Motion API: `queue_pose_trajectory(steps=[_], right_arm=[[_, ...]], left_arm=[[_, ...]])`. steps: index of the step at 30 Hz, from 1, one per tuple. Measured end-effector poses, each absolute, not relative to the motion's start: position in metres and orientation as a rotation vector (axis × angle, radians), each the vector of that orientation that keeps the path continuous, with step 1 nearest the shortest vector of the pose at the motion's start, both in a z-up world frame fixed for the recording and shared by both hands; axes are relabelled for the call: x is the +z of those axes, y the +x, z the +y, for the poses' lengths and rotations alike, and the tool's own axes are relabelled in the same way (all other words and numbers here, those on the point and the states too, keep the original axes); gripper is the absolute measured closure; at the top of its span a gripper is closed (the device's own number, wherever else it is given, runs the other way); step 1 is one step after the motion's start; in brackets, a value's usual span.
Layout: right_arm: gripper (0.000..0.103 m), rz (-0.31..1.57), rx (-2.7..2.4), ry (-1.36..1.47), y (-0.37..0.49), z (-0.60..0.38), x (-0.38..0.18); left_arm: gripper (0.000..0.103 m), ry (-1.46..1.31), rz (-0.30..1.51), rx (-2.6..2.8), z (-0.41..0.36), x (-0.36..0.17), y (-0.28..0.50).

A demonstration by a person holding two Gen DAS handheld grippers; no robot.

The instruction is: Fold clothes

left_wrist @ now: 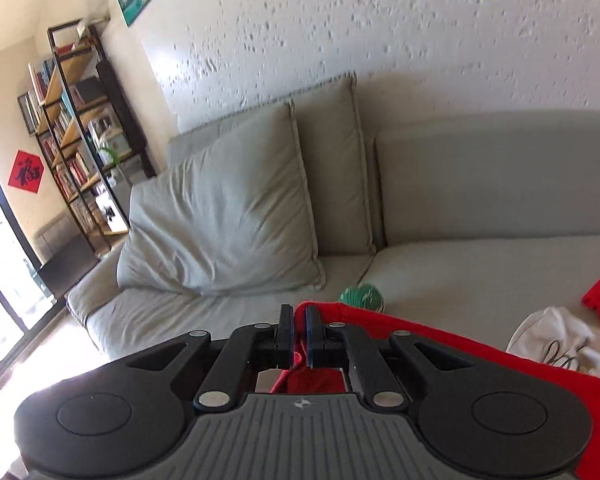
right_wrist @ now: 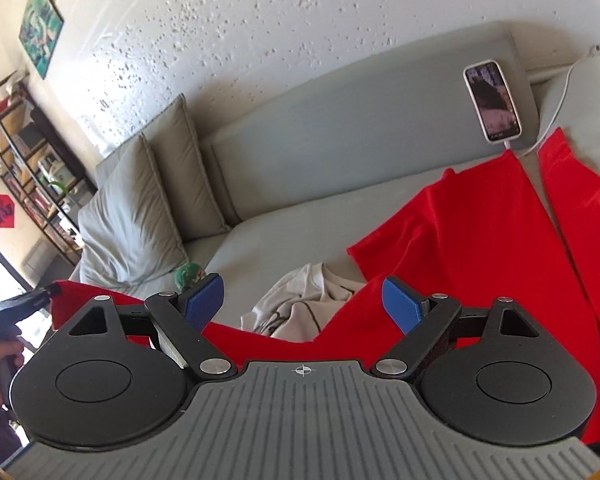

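Red garment (right_wrist: 480,248) drapes, creased, across grey sofa (right_wrist: 300,208).

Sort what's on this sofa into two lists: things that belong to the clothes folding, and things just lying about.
Belongs to the folding:
red garment, pinched by the left gripper
white garment, crumpled beside it
right gripper, open

Just lying about:
phone on its cable
green ball
cushions

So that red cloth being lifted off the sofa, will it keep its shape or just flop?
Probably flop: the red cloth sags and creases between the sofa and the shut left gripper pinching its edge. It looks thin, so likely light. Its slight sheen suggests it may slip if held loosely. The right gripper stands open, holding nothing.
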State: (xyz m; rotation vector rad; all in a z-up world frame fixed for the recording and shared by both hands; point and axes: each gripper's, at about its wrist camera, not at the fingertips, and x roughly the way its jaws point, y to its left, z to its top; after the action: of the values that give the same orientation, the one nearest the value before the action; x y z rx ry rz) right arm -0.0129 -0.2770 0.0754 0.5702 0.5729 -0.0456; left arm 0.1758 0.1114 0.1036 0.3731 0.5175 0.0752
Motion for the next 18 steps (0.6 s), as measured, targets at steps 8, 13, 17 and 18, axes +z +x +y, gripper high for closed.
queue_pose_trajectory(steps=[8,13,17,18], right_arm=[[0.016,0.682,-0.092,0.594,-0.001,-0.274,0.031],[0.015,0.691,-0.102,0.538,-0.008,-0.28,0.029],[0.013,0.711,-0.112,0.477,-0.02,-0.289,0.03],[0.012,0.722,-0.114,0.477,-0.021,-0.292,0.03]], left_arm=[[0.071,0.379,0.904,0.21,0.118,-0.018,0.239],[0.048,0.387,1.011,0.285,0.122,-0.042,0.213],[0.037,0.282,0.91,0.235,0.118,-0.01,0.161],[0.034,0.259,0.874,0.206,0.115,0.0,0.145]])
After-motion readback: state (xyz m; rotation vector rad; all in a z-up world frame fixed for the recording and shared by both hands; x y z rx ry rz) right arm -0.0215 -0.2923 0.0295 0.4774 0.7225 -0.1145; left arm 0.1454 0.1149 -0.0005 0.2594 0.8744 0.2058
